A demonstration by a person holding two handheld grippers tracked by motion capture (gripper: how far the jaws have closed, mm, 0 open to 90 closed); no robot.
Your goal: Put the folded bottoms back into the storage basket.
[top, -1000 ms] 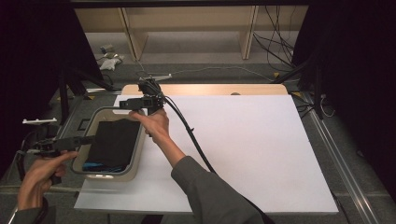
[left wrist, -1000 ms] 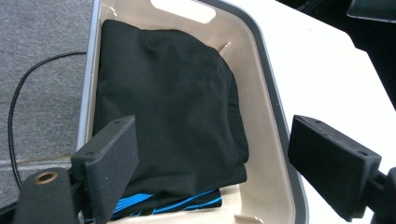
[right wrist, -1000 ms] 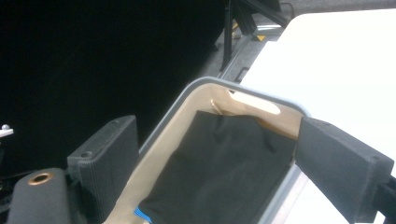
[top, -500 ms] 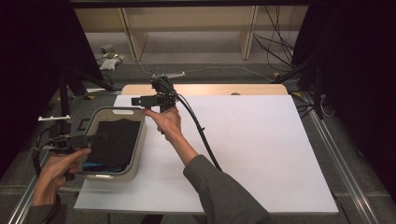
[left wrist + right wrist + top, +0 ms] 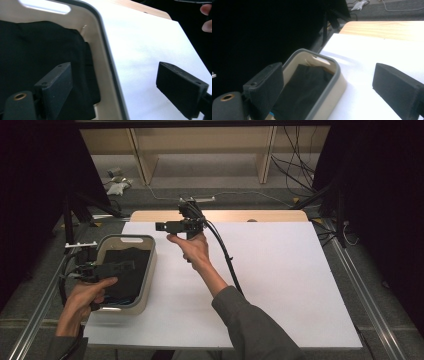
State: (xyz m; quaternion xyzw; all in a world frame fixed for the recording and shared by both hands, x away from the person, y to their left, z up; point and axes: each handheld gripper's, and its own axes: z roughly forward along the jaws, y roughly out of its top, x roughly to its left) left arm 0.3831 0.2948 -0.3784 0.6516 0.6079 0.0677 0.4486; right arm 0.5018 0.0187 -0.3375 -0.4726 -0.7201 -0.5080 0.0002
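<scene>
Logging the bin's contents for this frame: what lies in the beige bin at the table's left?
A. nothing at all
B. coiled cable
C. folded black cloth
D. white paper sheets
C: the beige bin holds black cloth, seen dark and folded against its pale inner wall in both claw-mounted gripper views.

Bright overhead light washes the white rectangular table sheet nearly featureless while the surroundings fall black, and both gripper views show their near black blocky jaws softly blurred.
</scene>
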